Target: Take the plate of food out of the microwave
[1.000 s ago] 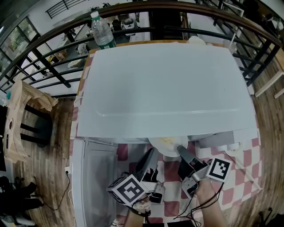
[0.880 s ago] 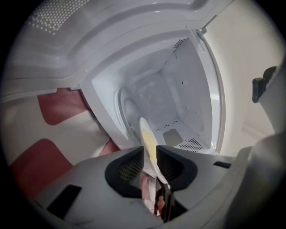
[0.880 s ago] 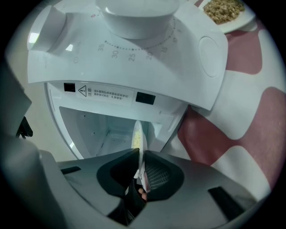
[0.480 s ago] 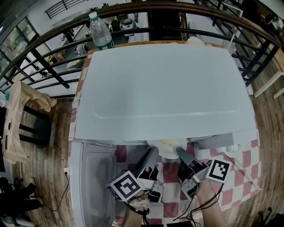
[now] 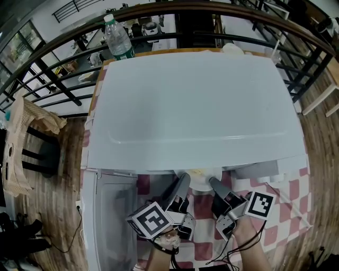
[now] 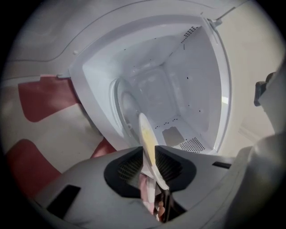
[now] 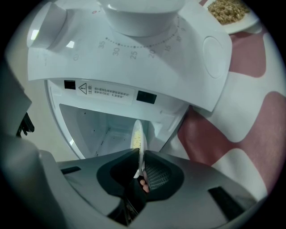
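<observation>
The white microwave (image 5: 196,106) fills the head view, its door (image 5: 114,222) swung open to the left. A white plate (image 5: 200,179) of yellow food sticks out from under its front edge. My left gripper (image 5: 183,182) holds the plate's left rim; its jaws have just been closing, and the rim sits pinched between the pads. In the left gripper view the plate (image 6: 147,138) stands edge-on before the empty cavity (image 6: 170,89). My right gripper (image 5: 213,183) is shut on the right rim, and in the right gripper view the plate (image 7: 138,136) runs between its pads.
A red-and-white checked cloth (image 5: 280,211) covers the table. The microwave's dial panel (image 7: 138,49) is above the right gripper, with a bowl of grain (image 7: 230,11) beyond. A water bottle (image 5: 117,37) stands behind the microwave; a chair (image 5: 26,143) and a railing lie at left and behind.
The left gripper has shifted slightly toward the bottom of the head view. The plate and the right gripper have hardly moved.
</observation>
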A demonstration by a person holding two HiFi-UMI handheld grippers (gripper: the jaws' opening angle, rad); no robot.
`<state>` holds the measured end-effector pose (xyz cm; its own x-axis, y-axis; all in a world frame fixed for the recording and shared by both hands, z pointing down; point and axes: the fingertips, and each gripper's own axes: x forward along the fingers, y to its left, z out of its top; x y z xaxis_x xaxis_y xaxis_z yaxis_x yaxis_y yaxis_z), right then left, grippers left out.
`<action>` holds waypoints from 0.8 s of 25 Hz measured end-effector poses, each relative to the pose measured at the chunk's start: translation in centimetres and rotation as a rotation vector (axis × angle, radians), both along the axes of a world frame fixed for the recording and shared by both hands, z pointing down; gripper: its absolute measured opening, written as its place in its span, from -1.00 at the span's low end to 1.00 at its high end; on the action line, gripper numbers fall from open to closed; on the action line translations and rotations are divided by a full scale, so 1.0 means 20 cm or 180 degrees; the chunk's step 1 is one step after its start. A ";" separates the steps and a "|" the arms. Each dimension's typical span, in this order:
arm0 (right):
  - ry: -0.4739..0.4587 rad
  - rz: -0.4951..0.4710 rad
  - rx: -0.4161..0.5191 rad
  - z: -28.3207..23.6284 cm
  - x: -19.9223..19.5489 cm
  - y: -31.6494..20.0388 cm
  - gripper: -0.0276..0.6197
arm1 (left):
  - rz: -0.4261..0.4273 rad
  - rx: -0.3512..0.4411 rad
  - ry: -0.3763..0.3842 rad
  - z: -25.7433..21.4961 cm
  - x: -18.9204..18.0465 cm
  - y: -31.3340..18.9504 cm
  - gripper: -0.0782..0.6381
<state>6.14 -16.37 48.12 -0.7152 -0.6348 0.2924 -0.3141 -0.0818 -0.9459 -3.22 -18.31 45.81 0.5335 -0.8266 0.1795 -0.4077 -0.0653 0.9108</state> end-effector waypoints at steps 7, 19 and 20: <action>0.0083 -0.0029 0.0012 0.01 -0.01 0.00 -0.78 | -0.0089 -0.0005 0.0101 0.00 -0.01 0.00 -0.65; 0.0139 -0.0054 0.0096 -0.01 -0.01 0.02 -0.79 | -0.0091 0.0105 0.0145 -0.06 0.00 0.01 -0.67; 0.0128 -0.0050 0.0106 -0.02 -0.01 0.02 -0.79 | -0.0096 0.0086 0.0123 -0.05 0.00 0.02 -0.67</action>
